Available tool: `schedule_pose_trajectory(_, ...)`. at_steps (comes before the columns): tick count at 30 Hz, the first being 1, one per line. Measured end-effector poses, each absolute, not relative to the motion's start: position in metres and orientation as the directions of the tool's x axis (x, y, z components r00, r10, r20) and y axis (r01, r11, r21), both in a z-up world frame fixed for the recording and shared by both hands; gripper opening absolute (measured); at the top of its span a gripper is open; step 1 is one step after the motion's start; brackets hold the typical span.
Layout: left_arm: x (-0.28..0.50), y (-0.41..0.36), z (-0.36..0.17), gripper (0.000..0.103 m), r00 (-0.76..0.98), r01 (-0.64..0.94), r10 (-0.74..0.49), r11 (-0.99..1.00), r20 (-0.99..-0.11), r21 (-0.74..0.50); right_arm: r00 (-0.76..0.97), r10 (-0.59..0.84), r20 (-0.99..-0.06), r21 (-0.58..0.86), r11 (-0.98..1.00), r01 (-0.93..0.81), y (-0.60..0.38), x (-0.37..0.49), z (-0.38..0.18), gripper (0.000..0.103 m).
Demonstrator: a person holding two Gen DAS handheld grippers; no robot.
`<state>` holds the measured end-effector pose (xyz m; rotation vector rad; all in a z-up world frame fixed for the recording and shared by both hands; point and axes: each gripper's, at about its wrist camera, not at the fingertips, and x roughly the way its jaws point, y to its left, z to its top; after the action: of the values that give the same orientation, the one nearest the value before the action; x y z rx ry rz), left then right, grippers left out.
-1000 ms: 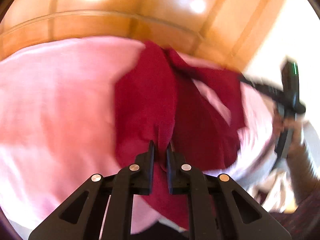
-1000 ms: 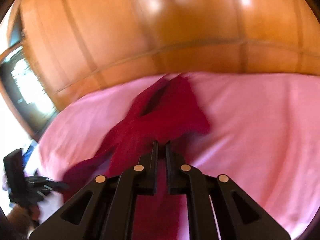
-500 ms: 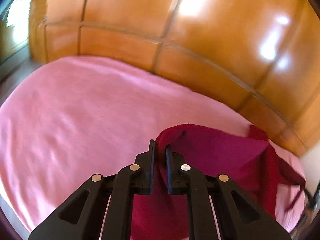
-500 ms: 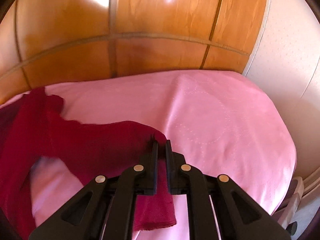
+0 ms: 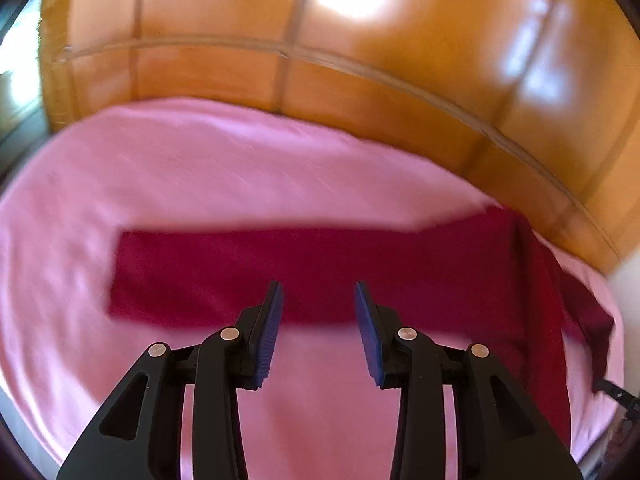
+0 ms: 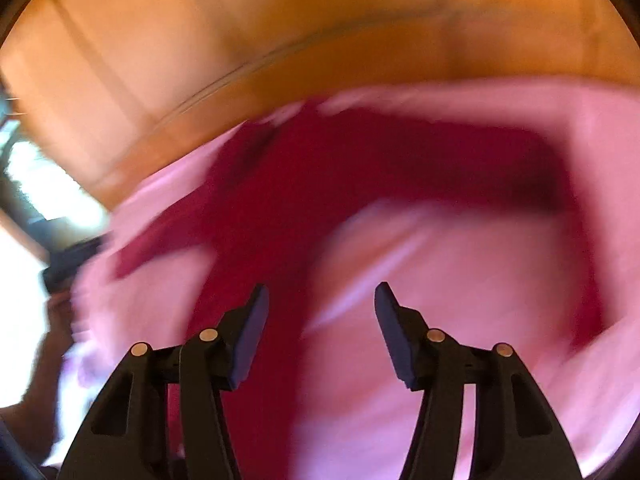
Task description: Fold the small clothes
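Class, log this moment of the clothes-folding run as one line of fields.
stage: garment released | left gripper: opening, empty | right gripper: opening, empty | dark red garment: spread on pink sheet

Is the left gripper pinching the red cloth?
No, the left gripper has its jaws opening with nothing between them, and the red cloth lies on the pink sheet.

Both grippers' fingers (image 5: 272,320) opening, empty.

Right gripper (image 6: 320,296) fingers opening, nothing between; blurred red garment (image 6: 360,160) on pink sheet (image 6: 460,280).
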<state>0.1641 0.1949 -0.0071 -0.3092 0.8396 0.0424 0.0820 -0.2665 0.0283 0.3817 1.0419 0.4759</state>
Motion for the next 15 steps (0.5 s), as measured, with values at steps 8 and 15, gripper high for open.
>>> schedule_pose_trajectory(8,0.120,0.123,-0.047,0.035,0.582,0.023,-0.283,0.943,-0.762,-0.332,0.237,0.622,-0.747,0.575,0.782,-0.239,-0.181,0.035,-0.013,0.041)
schedule_pose_trajectory(15,0.105,0.076,-0.067,0.035,0.484,0.099,-0.439,0.887,-0.757,-0.450,0.457,0.538,-0.709,0.454,0.843,-0.287,-0.217,0.038,0.048,0.007)
